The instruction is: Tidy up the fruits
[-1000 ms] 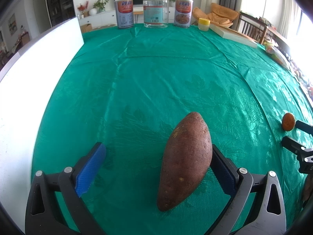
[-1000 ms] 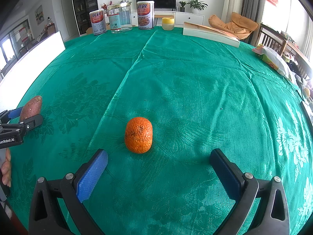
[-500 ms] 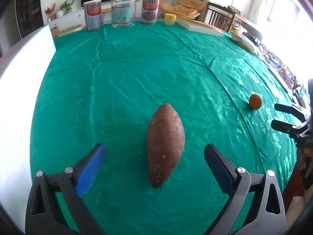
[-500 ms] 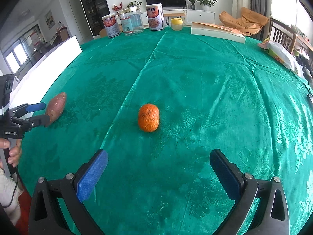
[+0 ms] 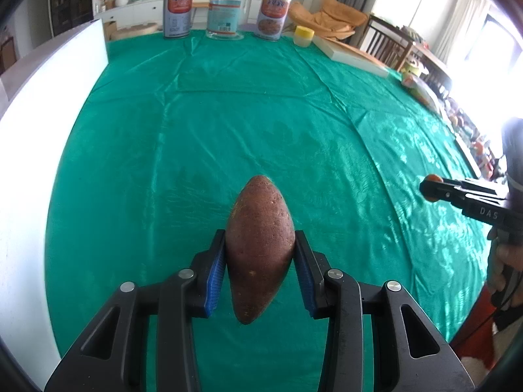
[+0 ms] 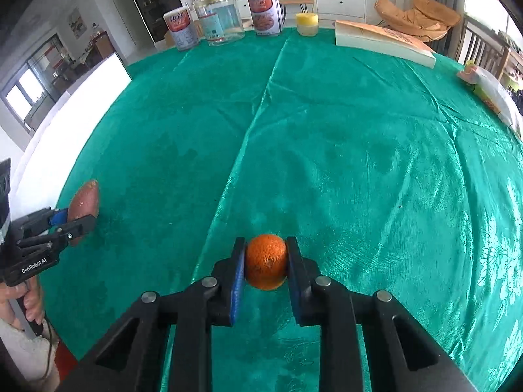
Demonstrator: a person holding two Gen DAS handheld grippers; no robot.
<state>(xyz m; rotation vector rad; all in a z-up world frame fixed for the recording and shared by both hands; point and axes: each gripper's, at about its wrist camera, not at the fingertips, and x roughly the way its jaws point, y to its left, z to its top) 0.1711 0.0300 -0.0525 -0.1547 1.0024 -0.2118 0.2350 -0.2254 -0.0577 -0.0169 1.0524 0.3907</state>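
My left gripper (image 5: 260,261) is shut on a brown sweet potato (image 5: 260,245), which points away from me over the green tablecloth (image 5: 228,124). My right gripper (image 6: 265,261) is shut on a small orange (image 6: 265,261). In the right wrist view the left gripper (image 6: 73,220) shows at the far left with the sweet potato (image 6: 83,199) between its blue pads. In the left wrist view the right gripper (image 5: 434,189) shows at the right edge, with only a sliver of the orange (image 5: 434,178) visible.
At the table's far edge stand two tins (image 5: 176,13) (image 5: 273,16), a glass jar (image 5: 228,13), a small yellow jar (image 5: 303,35) and a flat box (image 5: 353,55). A white board (image 5: 29,124) lines the left side. A packet (image 6: 490,91) lies far right.
Both grippers have closed: the left on the sweet potato, the right on the orange. Both were open around them before.
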